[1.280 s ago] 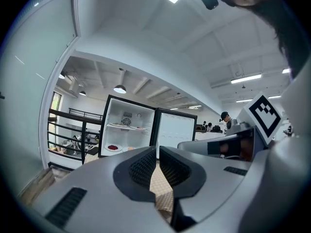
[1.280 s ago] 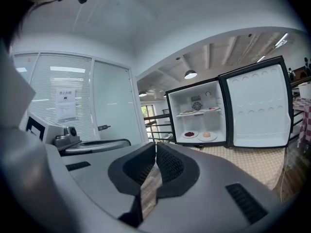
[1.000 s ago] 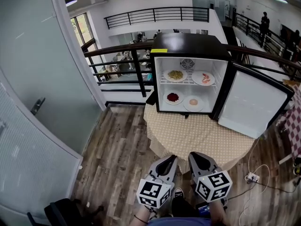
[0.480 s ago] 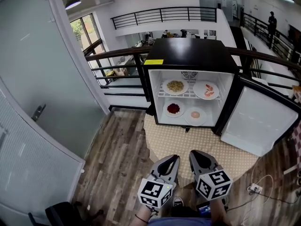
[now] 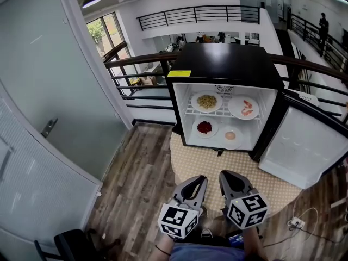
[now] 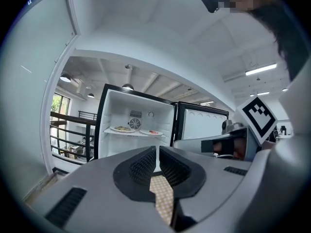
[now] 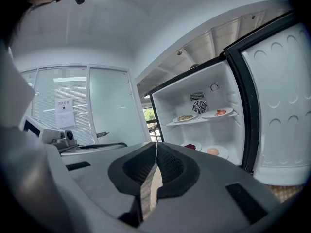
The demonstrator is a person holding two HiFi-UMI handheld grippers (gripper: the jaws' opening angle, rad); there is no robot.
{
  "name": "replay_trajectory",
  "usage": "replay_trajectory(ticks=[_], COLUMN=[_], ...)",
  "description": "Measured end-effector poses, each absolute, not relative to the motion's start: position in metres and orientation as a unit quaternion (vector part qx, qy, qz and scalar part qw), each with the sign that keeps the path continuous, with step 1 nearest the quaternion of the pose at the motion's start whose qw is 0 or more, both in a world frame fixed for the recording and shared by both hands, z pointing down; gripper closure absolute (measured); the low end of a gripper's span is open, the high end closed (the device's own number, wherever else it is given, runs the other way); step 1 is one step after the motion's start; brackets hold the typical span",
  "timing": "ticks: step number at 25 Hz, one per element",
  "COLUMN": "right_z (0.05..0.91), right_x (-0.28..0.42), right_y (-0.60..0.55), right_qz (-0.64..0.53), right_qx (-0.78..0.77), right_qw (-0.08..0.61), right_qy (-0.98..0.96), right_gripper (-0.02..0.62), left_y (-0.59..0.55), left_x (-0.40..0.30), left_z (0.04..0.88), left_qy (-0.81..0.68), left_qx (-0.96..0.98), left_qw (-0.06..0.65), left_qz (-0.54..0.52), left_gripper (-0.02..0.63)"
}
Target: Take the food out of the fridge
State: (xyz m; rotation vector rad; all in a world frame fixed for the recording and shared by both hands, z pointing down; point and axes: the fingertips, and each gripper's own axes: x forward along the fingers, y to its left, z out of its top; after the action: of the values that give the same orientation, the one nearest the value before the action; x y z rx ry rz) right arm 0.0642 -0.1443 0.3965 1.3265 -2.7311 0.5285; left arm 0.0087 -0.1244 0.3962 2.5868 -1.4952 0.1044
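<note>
Food on four white round plates [image 5: 206,102] sits inside open black mini fridge [image 5: 225,64] on tan-clothed counter [image 5: 217,165]. My left tool [image 5: 198,181] and right tool [image 5: 227,177] pinched together, empty: out of reach.

Held the left gripper [image 5: 199,179] and the right gripper [image 5: 225,174] side by side, just apart, low in front of the body. Pointed both forward, nearly level, tips tilted slightly down. Had both pairs of jaws pressed together and empty. Carried the marker cubes [image 5: 178,221] nearest the body, above the wrists [image 5: 162,251], a dark band round the left one.
</note>
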Motion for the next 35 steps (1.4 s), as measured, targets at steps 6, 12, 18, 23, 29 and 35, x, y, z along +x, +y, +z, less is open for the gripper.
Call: replay_trajectory(ticks=[6,12,18,23,29,35], right_z=[0.405,0.414,0.421,0.43,0.452,0.479], right_x=[0.071,0.084,0.088,0.086,0.089,0.102], right_y=[-0.153,-0.178,-0.217,-0.252,-0.287,-0.313], right_qz=[0.18,0.186,0.189,0.196,0.213,0.231], right_qx=[0.436,0.457,0.483,0.498,0.519,0.544], right_qw=[0.035,0.04,0.046,0.054,0.062,0.076], right_qy=[-0.881,-0.869,-0.854,-0.843,-0.825,-0.803], right_gripper=[0.574,0.574,0.574,0.574,0.574,0.574], left_y=[-0.135,-0.161,-0.2,-0.234,-0.266,-0.29], left_x=[0.013,0.021,0.021,0.022,0.023,0.027], left_z=[0.406,0.411,0.422,0.431,0.452,0.477], left_qy=[-0.493,-0.474,-0.45,-0.426,-0.403,-0.382], left_qx=[0.865,0.875,0.885,0.895,0.902,0.906], left_qw=[0.088,0.09,0.111,0.122,0.142,0.169], left_qz=[0.04,0.044,0.045,0.046,0.059,0.071], left_gripper=[0.574,0.574,0.574,0.574,0.574,0.574])
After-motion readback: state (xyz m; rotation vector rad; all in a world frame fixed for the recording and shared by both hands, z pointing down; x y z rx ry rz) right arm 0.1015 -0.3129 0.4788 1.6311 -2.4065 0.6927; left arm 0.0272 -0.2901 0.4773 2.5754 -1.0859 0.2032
